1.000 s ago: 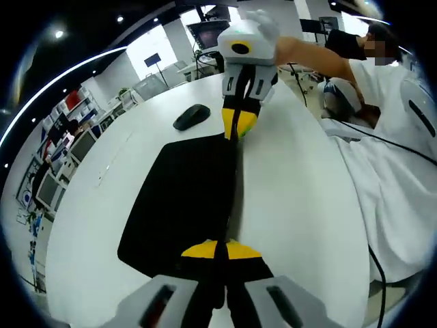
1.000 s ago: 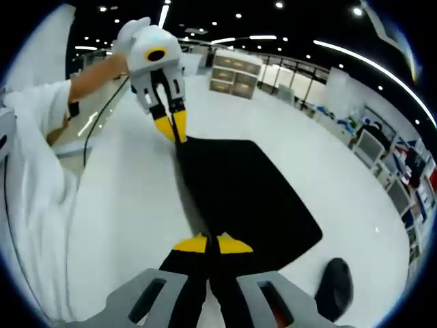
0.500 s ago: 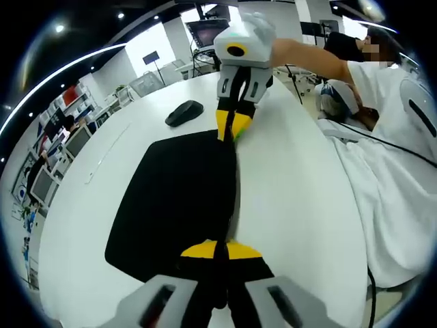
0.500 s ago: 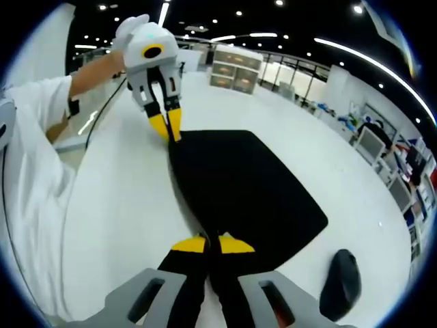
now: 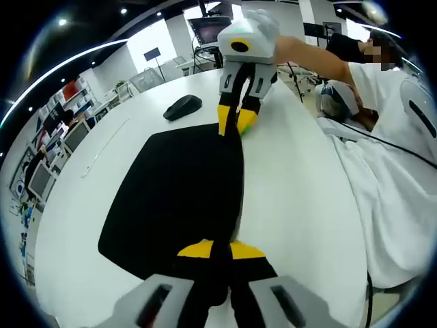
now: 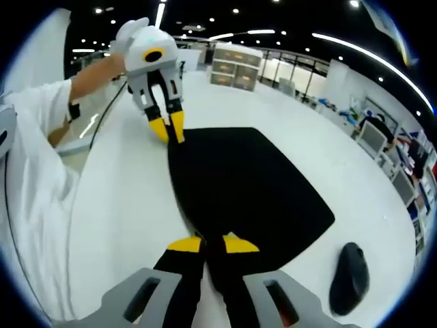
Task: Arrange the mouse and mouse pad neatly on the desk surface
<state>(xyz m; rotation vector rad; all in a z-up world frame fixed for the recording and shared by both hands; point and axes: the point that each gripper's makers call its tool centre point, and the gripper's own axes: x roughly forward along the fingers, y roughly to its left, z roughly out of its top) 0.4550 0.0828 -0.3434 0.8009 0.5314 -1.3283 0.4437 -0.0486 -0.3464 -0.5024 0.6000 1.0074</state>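
A black mouse pad [image 5: 177, 191] lies flat on the white table [image 5: 300, 178]. My left gripper [image 5: 213, 250] is shut on the pad's near edge. At the pad's far corner, my right gripper [image 5: 233, 125] pinches the pad. A black mouse [image 5: 183, 106] sits just beyond the pad, apart from it. In the right gripper view, the right gripper [image 6: 213, 244] is shut on the mouse pad [image 6: 246, 188], the left gripper [image 6: 168, 128] holds the opposite corner, and the mouse [image 6: 349, 277] rests beside the pad at lower right.
A person in white clothing [image 5: 389, 171] stands along the table's edge, with a black cable [image 5: 382, 140] across the clothing. Shelves and monitors [image 5: 41, 171] line the room beyond the table. Bare white table [image 6: 123, 205] lies between the pad and the person.
Both grippers have kept their hold while the pad slid and turned a little on the table. The pad's free side now lies closer to the mouse.
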